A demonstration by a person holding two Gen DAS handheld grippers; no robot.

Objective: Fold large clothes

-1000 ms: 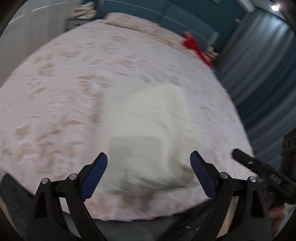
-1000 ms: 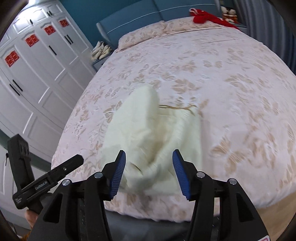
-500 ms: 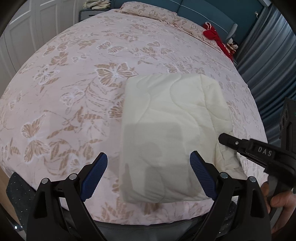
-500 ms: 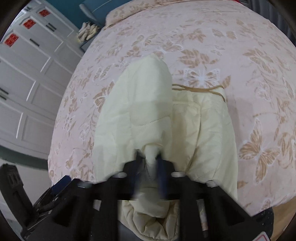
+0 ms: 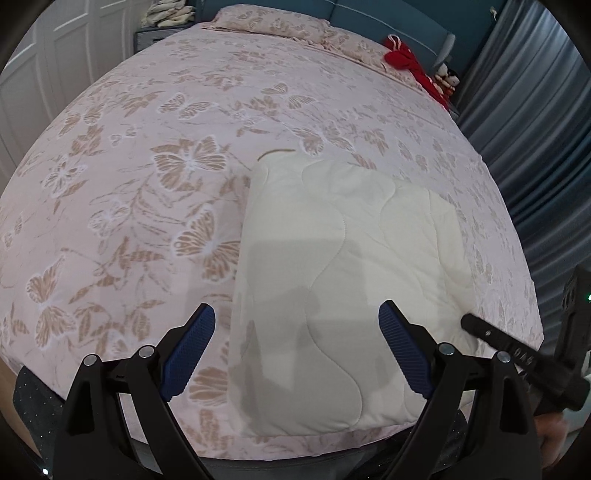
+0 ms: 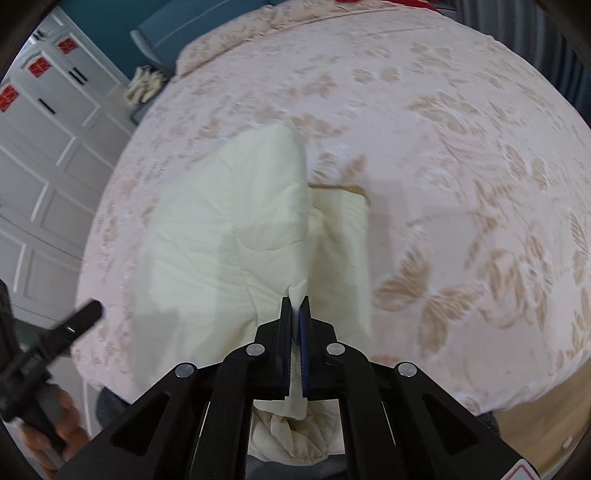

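A cream quilted garment [image 5: 343, 280] lies folded on the pink butterfly-print bed [image 5: 147, 155], near its front edge. My left gripper [image 5: 295, 347] is open and empty, hovering over the garment's near end. The right gripper's body [image 5: 517, 358] shows at the garment's right edge in the left wrist view. In the right wrist view, my right gripper [image 6: 294, 314] is shut on the near edge of the garment [image 6: 229, 236], with a fold rising from the pads and loose cloth bunched below them.
White wardrobe doors [image 6: 40, 155] stand to the left of the bed. Pillows [image 5: 269, 20] and a red item [image 5: 406, 59] lie at the headboard. Grey curtains [image 5: 535, 122] hang on the right. A nightstand with pale things [image 5: 162, 22] is at the far left.
My right gripper went from open to shut on the garment's near edge. The left gripper stayed open and the garment settled flatter beneath it.
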